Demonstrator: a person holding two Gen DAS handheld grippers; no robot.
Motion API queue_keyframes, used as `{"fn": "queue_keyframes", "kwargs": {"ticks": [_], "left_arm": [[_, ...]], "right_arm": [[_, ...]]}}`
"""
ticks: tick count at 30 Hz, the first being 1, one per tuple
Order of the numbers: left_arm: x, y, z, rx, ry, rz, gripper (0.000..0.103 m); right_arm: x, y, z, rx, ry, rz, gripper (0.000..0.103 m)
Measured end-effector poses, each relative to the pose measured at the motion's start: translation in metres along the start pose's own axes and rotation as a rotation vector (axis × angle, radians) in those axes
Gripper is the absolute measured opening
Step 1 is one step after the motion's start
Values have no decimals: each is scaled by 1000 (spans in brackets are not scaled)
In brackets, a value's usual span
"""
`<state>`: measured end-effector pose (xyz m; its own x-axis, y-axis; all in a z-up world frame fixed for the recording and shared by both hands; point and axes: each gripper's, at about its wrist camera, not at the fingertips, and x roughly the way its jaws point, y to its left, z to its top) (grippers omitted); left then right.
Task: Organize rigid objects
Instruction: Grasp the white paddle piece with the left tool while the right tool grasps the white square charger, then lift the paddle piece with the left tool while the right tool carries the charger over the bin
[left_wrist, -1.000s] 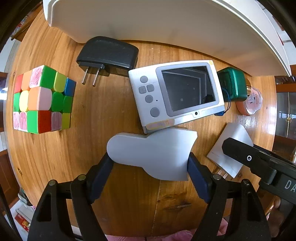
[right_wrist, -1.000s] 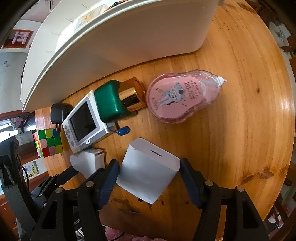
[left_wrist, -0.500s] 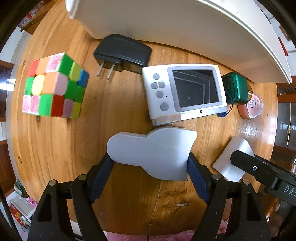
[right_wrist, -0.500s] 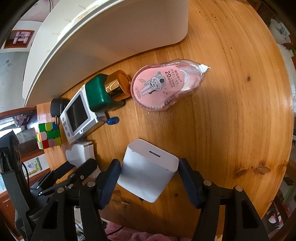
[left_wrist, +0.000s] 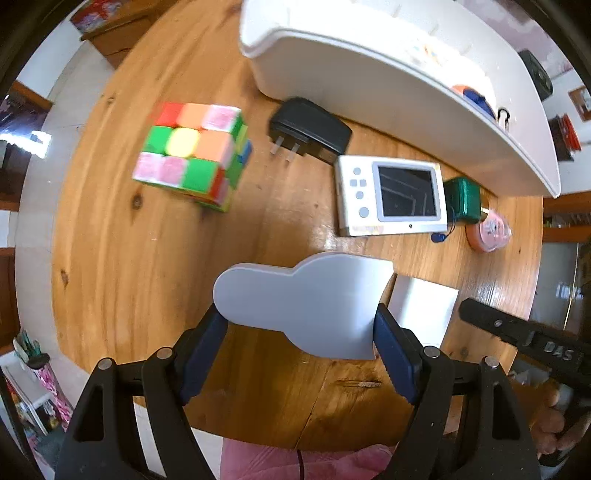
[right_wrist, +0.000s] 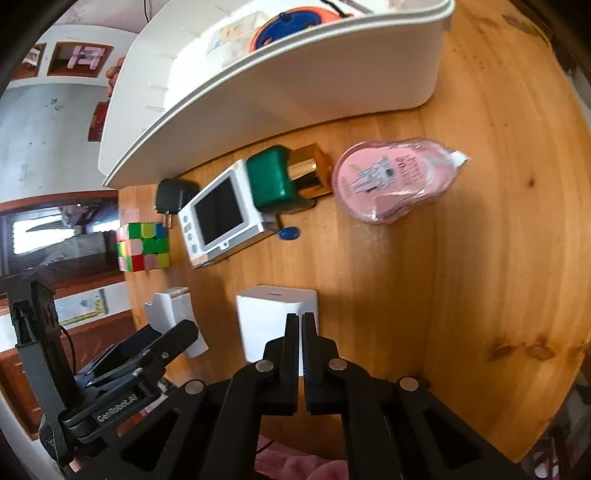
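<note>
White block (left_wrist: 310, 302) between downward left hand-held gripper (left_wrist: 301, 328) pads

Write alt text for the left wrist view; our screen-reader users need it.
The left gripper holds a flat white plastic piece above a round wooden table. Beyond lie a colourful puzzle cube, black plug adapter, white handheld console and white bin.

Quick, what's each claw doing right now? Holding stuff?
Left gripper: closed on the white keyhole-shaped block.
Right gripper: shut, holding nothing; the white charger cube sits just ahead.
</note>
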<state>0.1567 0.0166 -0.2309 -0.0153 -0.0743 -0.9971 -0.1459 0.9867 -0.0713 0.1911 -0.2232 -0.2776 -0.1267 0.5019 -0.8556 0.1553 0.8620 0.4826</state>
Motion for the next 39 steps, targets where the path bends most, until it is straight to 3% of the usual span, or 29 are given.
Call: {"fn": "queue_keyframes", "kwargs": {"ticks": [9, 12, 23, 33, 39], "left_arm": [[-37, 35, 0, -48, -58, 20, 81], [-49, 44, -5, -58, -80, 18, 81], [-67, 38, -13, -61, -125, 43, 81], [-73, 49, -19, -71, -133, 62, 81], [-79, 49, -18, -69, -153, 69, 81]], "right_arm": [[6, 11, 4, -12, 49, -32, 9], [5, 13, 6, -9, 59, -39, 27], [17, 28, 7, -28, 102, -111, 58], [22, 25, 8, -52, 119, -228, 58], [22, 28, 5, -80, 106, -229, 58]]}}
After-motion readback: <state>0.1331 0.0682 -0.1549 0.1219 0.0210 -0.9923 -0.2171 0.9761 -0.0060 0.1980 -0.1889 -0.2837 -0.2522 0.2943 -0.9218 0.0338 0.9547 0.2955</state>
